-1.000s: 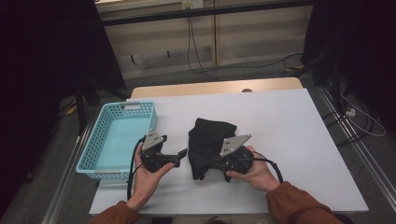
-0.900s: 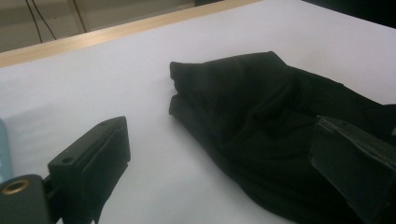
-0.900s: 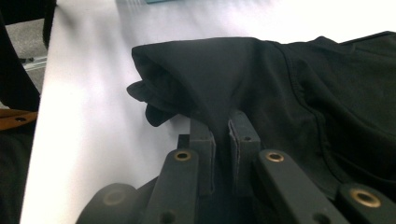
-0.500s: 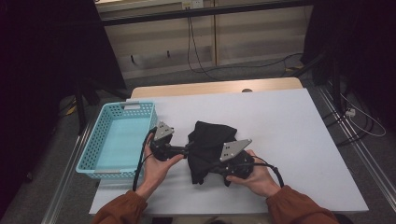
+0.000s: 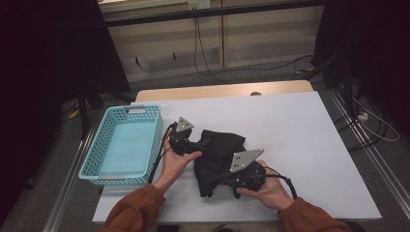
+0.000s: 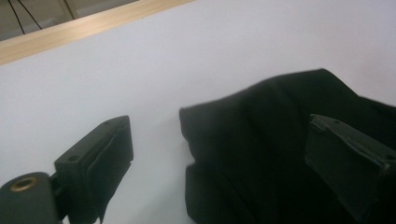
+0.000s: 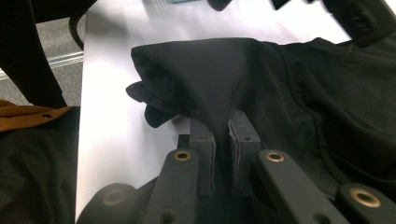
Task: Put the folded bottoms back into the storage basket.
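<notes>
Crumpled black fabric garment (image 5: 218, 157) lies mid-desk, beside the turquoise plastic basket (image 5: 126, 144). Right tongs (image 7: 220, 127) are clamped on a pinched fold, apparently anchoring it. Left tongs (image 6: 224, 154) stand apart astride the far edge, seemingly positioned to seize it.

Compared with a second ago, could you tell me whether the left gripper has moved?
Yes. In the high view the left gripper has gone up the picture and rightward, away from the blue basket and onto the edge of the black cloth.
</notes>
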A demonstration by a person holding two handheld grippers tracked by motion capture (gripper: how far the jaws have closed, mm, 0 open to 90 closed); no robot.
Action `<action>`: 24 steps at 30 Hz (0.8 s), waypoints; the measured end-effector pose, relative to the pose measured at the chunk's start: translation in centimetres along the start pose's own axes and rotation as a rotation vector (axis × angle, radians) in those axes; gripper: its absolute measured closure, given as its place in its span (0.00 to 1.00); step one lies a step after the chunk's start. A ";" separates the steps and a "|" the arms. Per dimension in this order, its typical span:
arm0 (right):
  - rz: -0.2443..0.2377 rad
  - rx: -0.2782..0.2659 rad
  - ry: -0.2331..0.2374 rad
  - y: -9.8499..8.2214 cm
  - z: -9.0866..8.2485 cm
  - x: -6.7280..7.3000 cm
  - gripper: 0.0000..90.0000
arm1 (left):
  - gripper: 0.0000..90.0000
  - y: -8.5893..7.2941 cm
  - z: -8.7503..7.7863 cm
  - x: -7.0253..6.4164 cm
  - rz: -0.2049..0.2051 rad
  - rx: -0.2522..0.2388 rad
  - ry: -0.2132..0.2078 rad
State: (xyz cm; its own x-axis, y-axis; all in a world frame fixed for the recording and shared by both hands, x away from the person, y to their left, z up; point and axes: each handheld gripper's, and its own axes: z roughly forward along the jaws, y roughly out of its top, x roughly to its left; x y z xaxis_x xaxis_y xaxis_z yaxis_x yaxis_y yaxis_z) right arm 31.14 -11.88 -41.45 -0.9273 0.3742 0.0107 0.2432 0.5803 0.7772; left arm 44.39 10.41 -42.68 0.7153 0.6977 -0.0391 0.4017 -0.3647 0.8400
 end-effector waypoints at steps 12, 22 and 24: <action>0.008 0.003 0.013 -0.5 -0.1 0.4 0.93 | 0.42 0.0 2.7 1.7 0.018 0.098 -0.003; -0.007 0.017 0.010 -0.7 0.3 0.7 0.92 | 0.43 -1.0 4.4 1.5 -0.004 0.133 -0.025; -0.006 0.014 0.011 -0.7 0.2 0.7 0.92 | 0.43 -1.2 4.7 1.6 -0.033 0.134 -0.054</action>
State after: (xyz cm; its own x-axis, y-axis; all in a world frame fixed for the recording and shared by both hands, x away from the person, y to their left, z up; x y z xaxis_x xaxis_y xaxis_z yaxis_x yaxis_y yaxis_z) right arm 30.42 -11.90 -42.18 -0.9319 0.3625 0.0129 0.2411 0.5926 0.7686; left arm 47.75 9.06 -46.33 0.7290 0.6776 -0.0973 0.4951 -0.4237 0.7585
